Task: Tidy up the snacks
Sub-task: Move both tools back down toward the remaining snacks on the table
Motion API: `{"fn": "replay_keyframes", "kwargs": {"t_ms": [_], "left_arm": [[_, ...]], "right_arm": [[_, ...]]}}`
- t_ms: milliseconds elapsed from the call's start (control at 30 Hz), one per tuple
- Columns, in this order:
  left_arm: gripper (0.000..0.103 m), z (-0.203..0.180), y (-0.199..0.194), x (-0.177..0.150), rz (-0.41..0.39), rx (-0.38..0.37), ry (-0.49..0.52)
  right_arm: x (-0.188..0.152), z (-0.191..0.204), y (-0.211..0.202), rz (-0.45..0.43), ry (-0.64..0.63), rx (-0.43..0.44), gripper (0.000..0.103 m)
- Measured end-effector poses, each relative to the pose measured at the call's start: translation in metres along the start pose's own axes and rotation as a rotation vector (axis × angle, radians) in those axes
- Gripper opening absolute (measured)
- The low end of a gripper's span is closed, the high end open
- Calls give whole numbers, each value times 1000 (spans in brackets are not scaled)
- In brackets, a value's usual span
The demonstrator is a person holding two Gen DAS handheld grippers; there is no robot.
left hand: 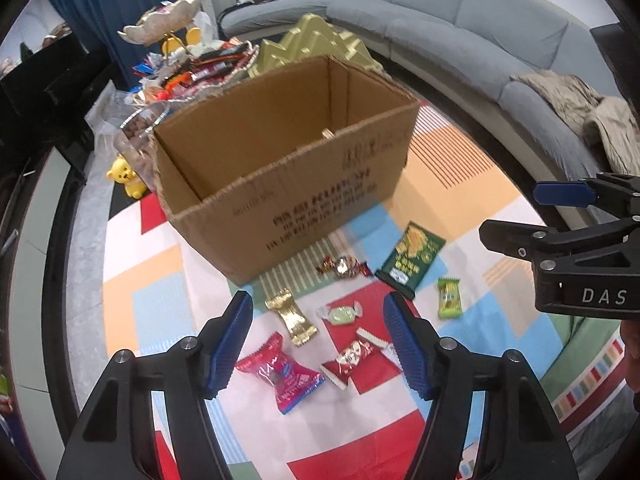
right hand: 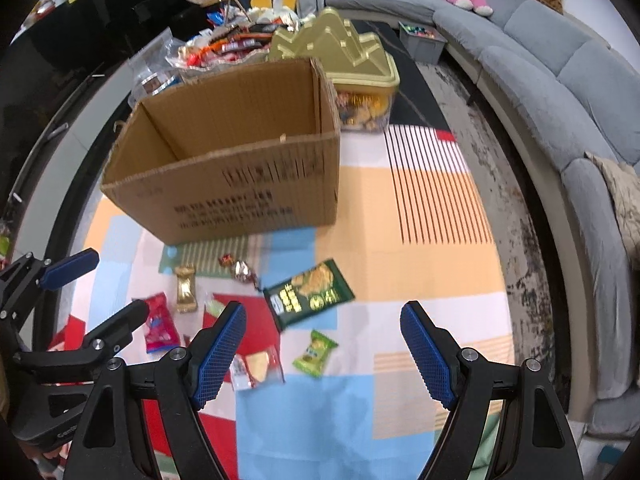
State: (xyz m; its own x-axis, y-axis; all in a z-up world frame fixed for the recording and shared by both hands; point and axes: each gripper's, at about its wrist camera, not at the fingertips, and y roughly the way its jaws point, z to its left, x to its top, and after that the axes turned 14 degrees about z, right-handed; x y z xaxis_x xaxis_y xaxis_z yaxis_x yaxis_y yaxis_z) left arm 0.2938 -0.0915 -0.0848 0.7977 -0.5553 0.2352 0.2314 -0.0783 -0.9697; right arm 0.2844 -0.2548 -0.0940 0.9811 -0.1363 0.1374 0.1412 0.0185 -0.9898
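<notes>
An open cardboard box (left hand: 288,168) stands on the patterned cloth; it also shows in the right wrist view (right hand: 236,168). Loose snacks lie in front of it: a dark green packet (left hand: 412,258), a small green packet (left hand: 449,298), a gold wrapper (left hand: 291,317), a pale green candy (left hand: 341,314), a red-and-white packet (left hand: 354,356) and a pink packet (left hand: 279,372). My left gripper (left hand: 318,344) is open and empty above them. My right gripper (right hand: 322,350) is open and empty above the small green packet (right hand: 316,353), near the dark green packet (right hand: 310,294).
Behind the box are a heap of snacks on trays (left hand: 192,68), a gold-lidded snack tub (right hand: 348,64) and a yellow toy bear (left hand: 126,178). A grey sofa (left hand: 480,28) curves along the right. The table's edge (left hand: 60,280) runs at the left.
</notes>
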Motion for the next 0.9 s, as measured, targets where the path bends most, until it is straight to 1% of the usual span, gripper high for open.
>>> {"fn": "replay_keyframes", "kwargs": {"t_ms": [133, 233, 467, 733, 900], "left_arm": [[68, -2, 11, -6, 29, -17, 20], [68, -5, 23, -10, 65, -31, 52], [65, -13, 43, -18, 118, -52, 131], [62, -20, 66, -23, 186, -83, 204], [61, -22, 80, -22, 224, -97, 225]], "right_arm": [[-7, 3, 13, 38, -4, 0, 80], [-10, 5, 21, 61, -12, -13, 80], [-16, 4, 43, 107, -1, -21, 80], [-21, 2, 67, 160, 26, -8, 80], [-23, 0, 83, 194, 47, 3, 80]]}}
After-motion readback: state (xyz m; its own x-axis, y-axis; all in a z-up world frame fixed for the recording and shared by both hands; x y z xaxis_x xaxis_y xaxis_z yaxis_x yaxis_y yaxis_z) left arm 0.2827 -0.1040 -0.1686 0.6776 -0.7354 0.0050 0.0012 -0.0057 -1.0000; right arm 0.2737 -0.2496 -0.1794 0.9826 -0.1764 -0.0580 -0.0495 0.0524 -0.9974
